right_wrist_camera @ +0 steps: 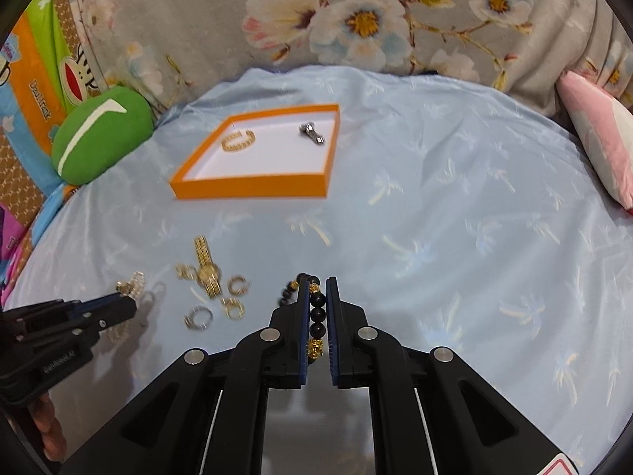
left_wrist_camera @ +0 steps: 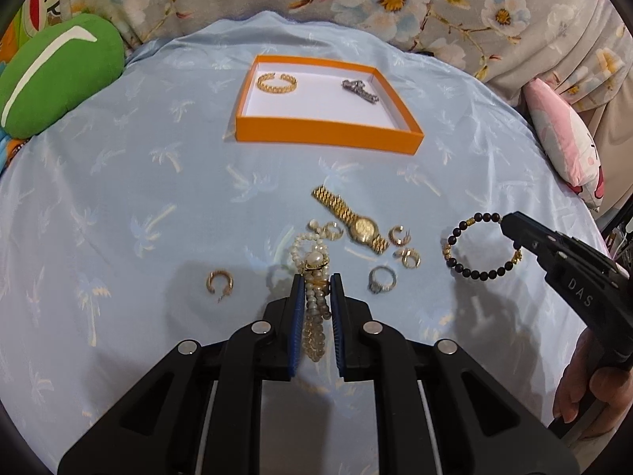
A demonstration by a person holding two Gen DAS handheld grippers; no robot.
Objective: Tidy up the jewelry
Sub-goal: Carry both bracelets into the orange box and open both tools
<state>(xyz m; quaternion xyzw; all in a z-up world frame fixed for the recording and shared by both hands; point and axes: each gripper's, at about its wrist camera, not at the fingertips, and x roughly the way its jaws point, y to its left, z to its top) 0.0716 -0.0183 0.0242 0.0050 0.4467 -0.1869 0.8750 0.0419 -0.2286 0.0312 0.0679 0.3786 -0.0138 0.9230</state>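
left tool (left_wrist_camera: 317, 279): clamped on pearl bracelet (left_wrist_camera: 312, 277); right tool (right_wrist_camera: 317, 283): clamped on dark bead bracelet (right_wrist_camera: 316, 316); orange tray (left_wrist_camera: 328, 140): toward far edge of blue cloth (left_wrist_camera: 118, 198)

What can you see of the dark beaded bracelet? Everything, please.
The dark beaded bracelet is a loop of round, glossy black beads with a few ornate gold spacer beads. The right gripper is shut on it: one stretch of beads sits clamped between the blue-padded fingers. From the left wrist view the loop hangs open from the fingertips, right of the gold watch. Whether its lower edge touches the light blue cloth is unclear.
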